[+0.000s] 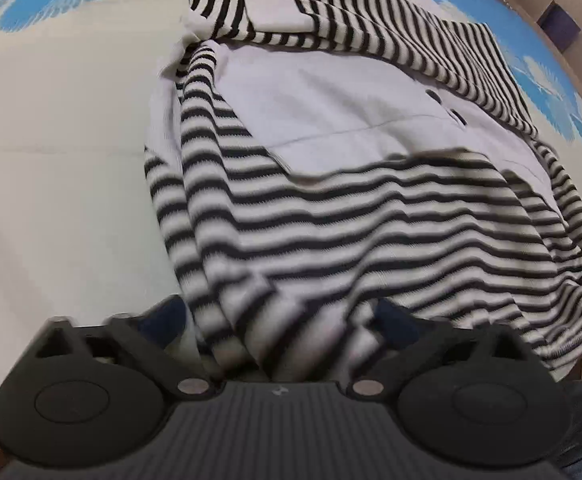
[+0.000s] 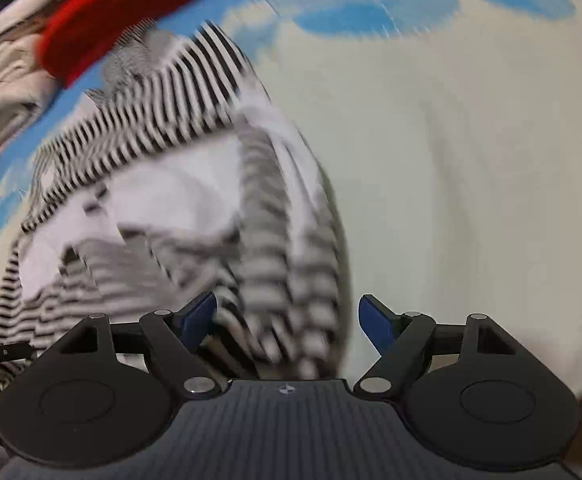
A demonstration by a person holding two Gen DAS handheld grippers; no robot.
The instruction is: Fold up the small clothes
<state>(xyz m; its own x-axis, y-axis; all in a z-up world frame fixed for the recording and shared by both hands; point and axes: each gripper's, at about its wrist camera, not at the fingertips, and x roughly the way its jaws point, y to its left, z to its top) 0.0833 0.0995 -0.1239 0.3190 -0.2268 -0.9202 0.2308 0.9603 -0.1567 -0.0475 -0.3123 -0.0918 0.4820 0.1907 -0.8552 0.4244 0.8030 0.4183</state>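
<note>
A black-and-white striped sweater (image 1: 331,140) with plain white panels and dark buttons lies partly folded on a pale sheet (image 1: 51,160) printed with blue patterns. In the left wrist view its near striped edge bunches up between the fingers of my left gripper (image 1: 279,320), whose jaws stand wide. In the right wrist view the same sweater (image 2: 179,184) is blurred. A striped fold lies between the blue pads of my right gripper (image 2: 287,320), close to the left pad (image 2: 197,316) and apart from the right one. That gripper is open.
A red garment (image 2: 119,12) and beige folded cloth (image 2: 3,92) lie in a pile beyond the sweater at the top left. Bare pale sheet (image 2: 471,160) stretches to the right. A dark blue box (image 1: 559,28) stands off the sheet's far right edge.
</note>
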